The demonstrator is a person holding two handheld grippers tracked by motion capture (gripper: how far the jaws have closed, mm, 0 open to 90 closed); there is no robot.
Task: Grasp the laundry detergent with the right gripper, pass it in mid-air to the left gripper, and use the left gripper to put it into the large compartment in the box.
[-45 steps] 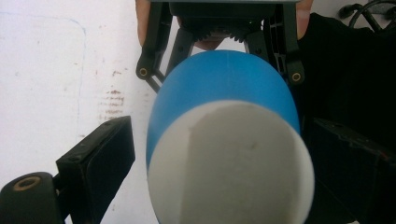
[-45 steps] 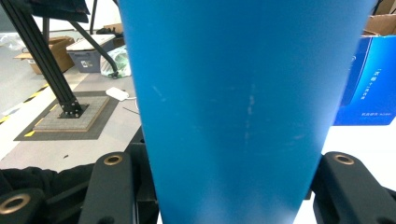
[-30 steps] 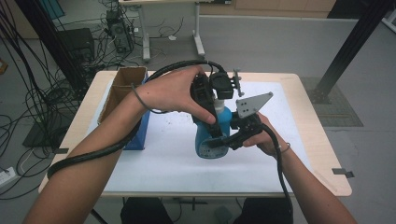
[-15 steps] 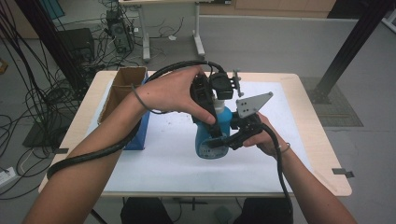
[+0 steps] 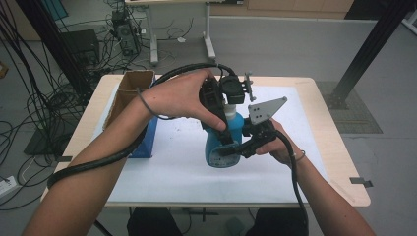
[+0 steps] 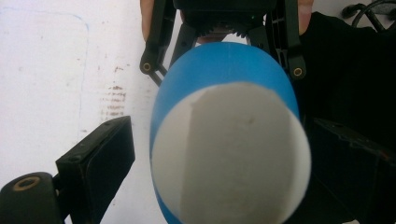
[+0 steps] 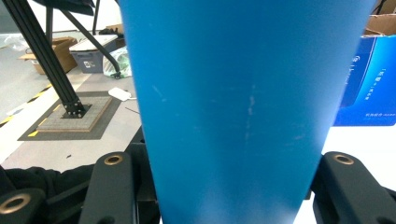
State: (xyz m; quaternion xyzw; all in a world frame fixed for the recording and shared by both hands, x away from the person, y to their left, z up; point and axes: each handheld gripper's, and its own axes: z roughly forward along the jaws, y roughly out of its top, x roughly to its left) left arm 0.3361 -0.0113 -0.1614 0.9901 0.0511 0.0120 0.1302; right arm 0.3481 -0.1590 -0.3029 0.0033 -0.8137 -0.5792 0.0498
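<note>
You are holding a blue bottle (image 5: 223, 142) upright over the middle of the bench (image 5: 334, 147), on or just above the white sheet (image 5: 172, 172) that covers most of the top; whether its base touches the sheet cannot be told.

Right gripper (image 5: 235, 147): you are bringing it in from the right, level, at the bottle's lower body. In the right gripper view the blue wall (image 7: 233, 107) is sitting squarely between the two black jaws, which are pressing on it from either side, so the jaws are gripping the bottle. The grey three-cornered plate (image 5: 265, 110) is standing up above your right hand (image 5: 280, 145).

Left gripper (image 5: 223, 125): your left hand (image 5: 182, 98) is reaching over from the left and holding the gripper above the bottle, pointing down. In the left gripper view you are looking down on the bottle's white top (image 6: 229, 154), with a blue shoulder around it. One black jaw is standing clear of the blue body on the left of that view, with white sheet showing in the gap; the other jaw is lying close along the right side, and contact there cannot be told. The jaws are reading as open, straddling the top and not clamped.

Also on the bench: a blue carton (image 5: 147, 140) at the left edge of the sheet, well apart from the bottle, and an open cardboard box (image 5: 130, 88) touching it behind. A thick black cable (image 5: 98, 162) is trailing along your left forearm.
</note>
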